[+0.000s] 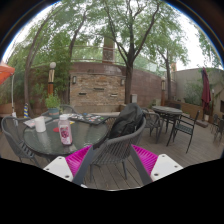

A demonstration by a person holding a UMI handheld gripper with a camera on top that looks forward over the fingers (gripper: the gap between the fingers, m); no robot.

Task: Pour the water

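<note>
A pink bottle [65, 131] with a white cap stands on a round glass patio table [85, 135], beyond my left finger. A white cup [40, 124] sits on the same table just left of the bottle. My gripper [112, 162] is open, its pink pads [77, 160] spread wide with nothing held between them. Between the fingers I see only a dark metal chair [120, 140] and the wooden floor. The gripper is well short of the table and touches nothing.
Several dark patio chairs ring the table, one with a black bag [128, 120] on its back. A second table with chairs [168, 118] stands to the right. A brick wall [98, 88], trees and a red umbrella [5, 72] lie behind.
</note>
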